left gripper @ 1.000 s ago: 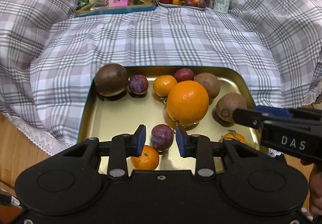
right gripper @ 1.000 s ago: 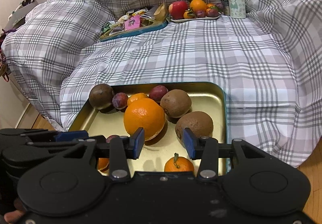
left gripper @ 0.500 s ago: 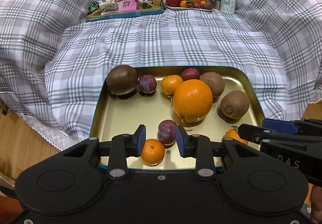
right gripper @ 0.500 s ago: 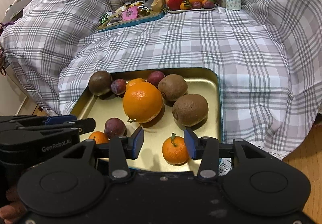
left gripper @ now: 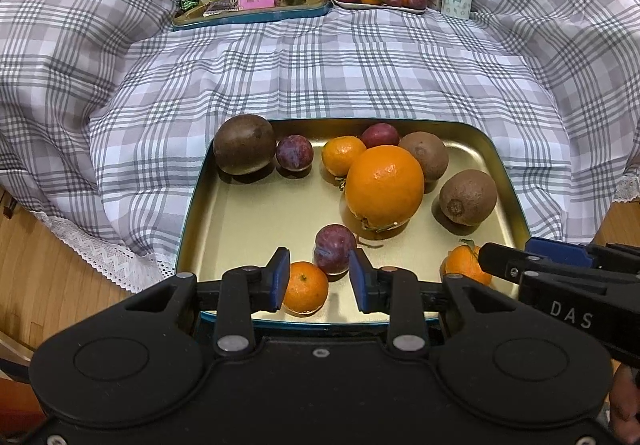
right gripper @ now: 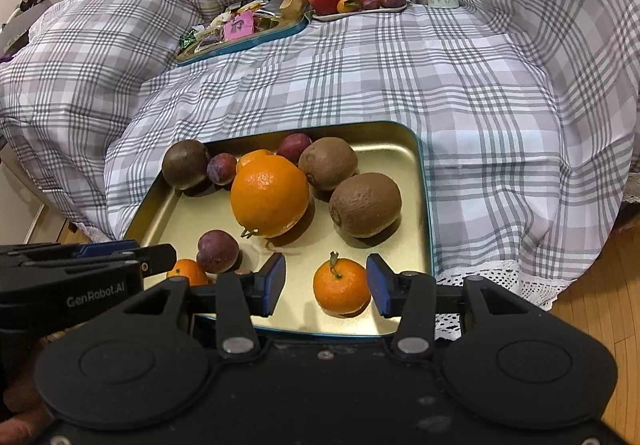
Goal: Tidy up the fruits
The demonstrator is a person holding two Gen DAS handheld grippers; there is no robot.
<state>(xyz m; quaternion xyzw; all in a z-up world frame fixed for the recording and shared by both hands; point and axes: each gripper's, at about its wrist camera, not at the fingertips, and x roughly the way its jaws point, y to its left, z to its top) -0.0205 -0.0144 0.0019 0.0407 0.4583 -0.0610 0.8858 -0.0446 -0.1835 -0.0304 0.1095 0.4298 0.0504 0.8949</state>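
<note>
Plaid bed [left gripper: 320, 69], gold tray [left gripper: 224, 213] low centre: kiwis, plums, mandarins, orange [left gripper: 384, 189] lying mixed, unsorted. Both tools wide, empty: left tool [left gripper: 319, 281] over plum [left gripper: 335, 249], right tool [right gripper: 326, 283] framing mandarin [right gripper: 341, 288]. Fits sorting pending or fruit just gathered.

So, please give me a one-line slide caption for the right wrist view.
Open right tongs frame a stemmed mandarin on a gold tray of mixed fruit.
</note>
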